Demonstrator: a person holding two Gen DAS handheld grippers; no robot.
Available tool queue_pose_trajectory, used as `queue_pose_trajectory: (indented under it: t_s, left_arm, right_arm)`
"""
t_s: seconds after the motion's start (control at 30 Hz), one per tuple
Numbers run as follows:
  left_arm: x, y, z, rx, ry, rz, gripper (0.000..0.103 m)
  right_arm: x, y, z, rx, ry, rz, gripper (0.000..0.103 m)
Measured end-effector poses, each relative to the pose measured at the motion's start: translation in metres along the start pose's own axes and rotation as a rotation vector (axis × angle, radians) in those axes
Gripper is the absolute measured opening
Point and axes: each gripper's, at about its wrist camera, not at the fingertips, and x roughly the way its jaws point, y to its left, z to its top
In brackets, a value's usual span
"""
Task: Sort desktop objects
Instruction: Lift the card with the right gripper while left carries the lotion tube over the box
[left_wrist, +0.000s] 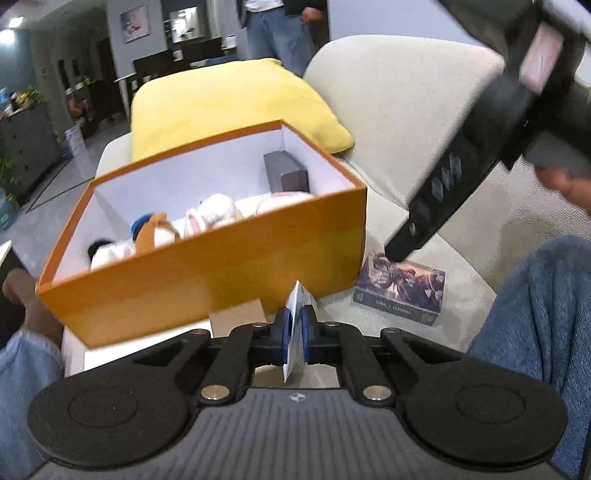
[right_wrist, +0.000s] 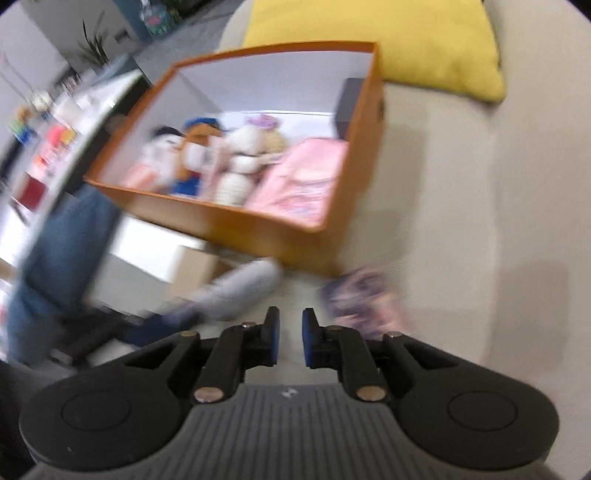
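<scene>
Left tongs (left_wrist: 294, 334) pinch a thin card (left_wrist: 295, 325) beside the orange box (left_wrist: 207, 273), right tongs (right_wrist: 290, 341) narrowly parted and empty; the edge-held card may slip.

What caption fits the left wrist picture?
Left gripper pinching a thin card before an orange box of plush toys.

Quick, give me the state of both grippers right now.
Left gripper: shut on a thin white card.
Right gripper: open, holding nothing.
</scene>
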Motion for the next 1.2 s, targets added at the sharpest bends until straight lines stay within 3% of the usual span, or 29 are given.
queue_pose_trajectory:
  t_s: [0.03, 0.13, 0.33, 0.4, 0.53, 0.77, 0.87, 1.03, 1.2]
  left_arm:
    - [0.002, 0.002, 0.003, 0.003, 0.002, -0.011, 0.007]
    - [0.009, 0.005, 0.017, 0.022, 0.03, -0.055, 0.007]
    - [0.027, 0.005, 0.036, 0.047, 0.092, -0.117, 0.007]
    - [0.032, 0.005, 0.04, 0.05, 0.101, -0.126, 0.007]
    - [0.039, 0.007, 0.045, 0.054, 0.112, -0.14, 0.007]
    - [0.042, 0.008, 0.046, 0.05, 0.11, -0.157, 0.007]
    - [0.039, 0.017, 0.045, -0.013, 0.112, -0.171, 0.005]
    - [0.017, 0.034, 0.048, -0.073, 0.075, -0.214, 0.005]
    - [-0.015, 0.054, 0.062, -0.126, 0.027, -0.266, 0.005]
  right_arm:
    - [0.005, -0.001, 0.001, -0.035, 0.014, -0.032, 0.041]
    - [0.03, -0.002, 0.005, -0.133, 0.082, -0.129, 0.044]
    - [0.061, -0.011, 0.013, -0.188, 0.18, -0.087, 0.055]
    - [0.065, -0.01, 0.014, -0.209, 0.186, -0.082, 0.063]
    - [0.076, -0.011, 0.016, -0.238, 0.201, -0.092, 0.063]
    - [0.08, -0.025, 0.015, -0.182, 0.19, -0.079, 0.061]
    - [0.075, -0.031, 0.014, -0.127, 0.194, -0.074, 0.06]
    - [0.046, -0.038, 0.011, -0.04, 0.163, -0.057, 0.06]
    - [-0.009, -0.031, 0.018, 0.031, 0.079, -0.014, 0.06]
